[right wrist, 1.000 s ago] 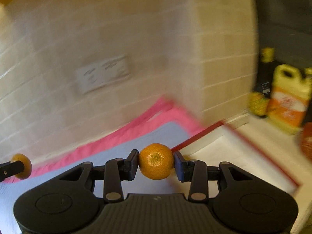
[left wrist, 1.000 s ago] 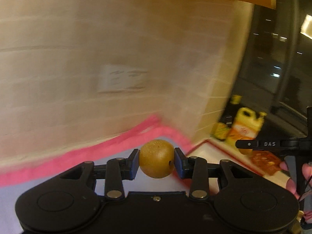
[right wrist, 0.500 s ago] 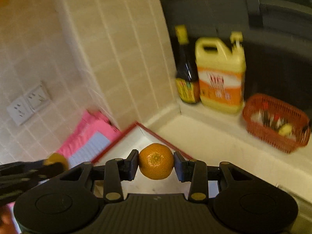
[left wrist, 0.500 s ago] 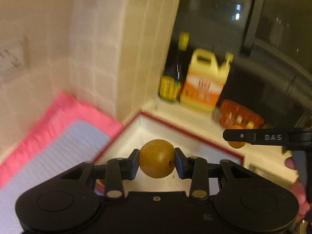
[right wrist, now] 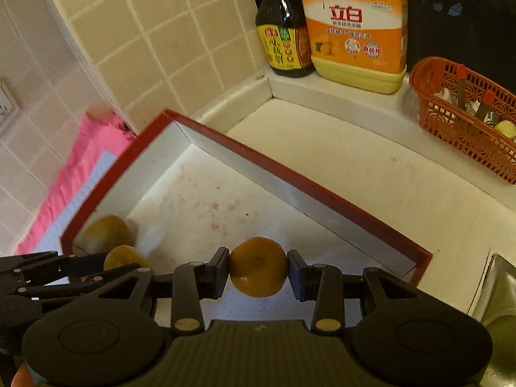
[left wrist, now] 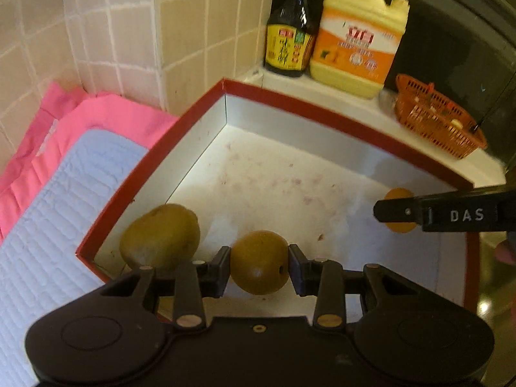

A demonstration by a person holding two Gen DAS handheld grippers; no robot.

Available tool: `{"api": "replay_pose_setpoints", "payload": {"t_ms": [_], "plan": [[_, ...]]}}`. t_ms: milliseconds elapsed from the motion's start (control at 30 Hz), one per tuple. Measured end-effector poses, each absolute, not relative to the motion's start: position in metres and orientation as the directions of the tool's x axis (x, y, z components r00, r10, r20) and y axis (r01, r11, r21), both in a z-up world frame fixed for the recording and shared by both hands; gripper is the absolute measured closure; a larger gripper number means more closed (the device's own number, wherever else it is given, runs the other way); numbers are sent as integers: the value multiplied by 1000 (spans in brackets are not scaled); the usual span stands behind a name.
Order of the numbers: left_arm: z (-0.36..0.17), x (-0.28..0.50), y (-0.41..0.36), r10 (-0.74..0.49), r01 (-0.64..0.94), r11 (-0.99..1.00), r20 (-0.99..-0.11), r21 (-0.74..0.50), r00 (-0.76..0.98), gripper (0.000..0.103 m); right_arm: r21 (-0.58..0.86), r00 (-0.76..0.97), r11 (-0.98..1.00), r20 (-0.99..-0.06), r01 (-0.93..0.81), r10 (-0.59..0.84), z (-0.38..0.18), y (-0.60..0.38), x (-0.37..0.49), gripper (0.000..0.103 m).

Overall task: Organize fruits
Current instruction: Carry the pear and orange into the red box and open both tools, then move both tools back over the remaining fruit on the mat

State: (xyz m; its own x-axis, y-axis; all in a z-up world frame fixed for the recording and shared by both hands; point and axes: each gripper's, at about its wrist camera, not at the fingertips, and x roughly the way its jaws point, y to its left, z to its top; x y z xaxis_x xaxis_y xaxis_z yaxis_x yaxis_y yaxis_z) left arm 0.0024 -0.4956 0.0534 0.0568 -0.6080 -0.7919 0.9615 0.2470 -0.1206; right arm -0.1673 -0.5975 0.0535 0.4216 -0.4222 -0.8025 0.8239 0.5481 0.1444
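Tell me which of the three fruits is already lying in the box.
The larger brown fruit in the box's near-left corner; the smaller brown fruit and the orange are each clamped in a claw.

Right wrist view: left gripper [right wrist: 127, 259] mostly cut off at left edge, its brown fruit [right wrist: 124, 258] half hidden behind fingers. Pink cloth [right wrist: 80, 174] blurred. Detergent jug [right wrist: 354, 32] top cropped at upper edge. Red basket [right wrist: 467, 122] contents too small to identify.
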Motion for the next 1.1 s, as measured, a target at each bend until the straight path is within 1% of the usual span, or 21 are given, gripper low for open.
{"api": "replay_pose_setpoints", "payload": {"t_ms": [200, 467, 500, 533, 567, 600, 633, 800, 900, 1100], "plan": [[46, 2, -500, -585, 966, 244, -807, -86, 76, 58, 107, 381, 545, -825, 831, -418, 47, -598, -163, 62], [44, 4, -498, -578, 962, 256, -812, -92, 76, 56, 104, 369, 554, -843, 826, -391, 39, -597, -162, 61], [44, 3, -497, -578, 962, 255, -813, -97, 71, 55, 110, 376, 555, -841, 824, -390, 40, -596, -162, 61], [45, 3, -494, -580, 962, 253, -812, -102, 67, 50, 122, 388, 558, -836, 821, -389, 42, -596, -163, 60], [47, 2, -491, -587, 963, 250, -807, -106, 64, 47, 130, 397, 558, -832, 819, -388, 45, -595, -165, 57], [51, 1, -486, -601, 964, 246, -797, -105, 67, 41, 135, 403, 558, -828, 819, -391, 48, -595, -166, 54], [56, 0, -482, -613, 965, 244, -786, -99, 74, 37, 138, 410, 558, -820, 818, -400, 52, -594, -168, 53], [89, -2, -454, -665, 963, 256, -738, -86, 112, 36, 190, 457, 533, -780, 824, -428, 73, -590, -189, 51], [108, -2, -430, -688, 955, 288, -708, -65, 159, 33, 197, 463, 517, -760, 833, -456, 87, -585, -202, 49], [137, 6, -368, -699, 920, 390, -664, -46, 263, 33, 205, 475, 502, -724, 840, -500, 112, -571, -222, 46]]}}
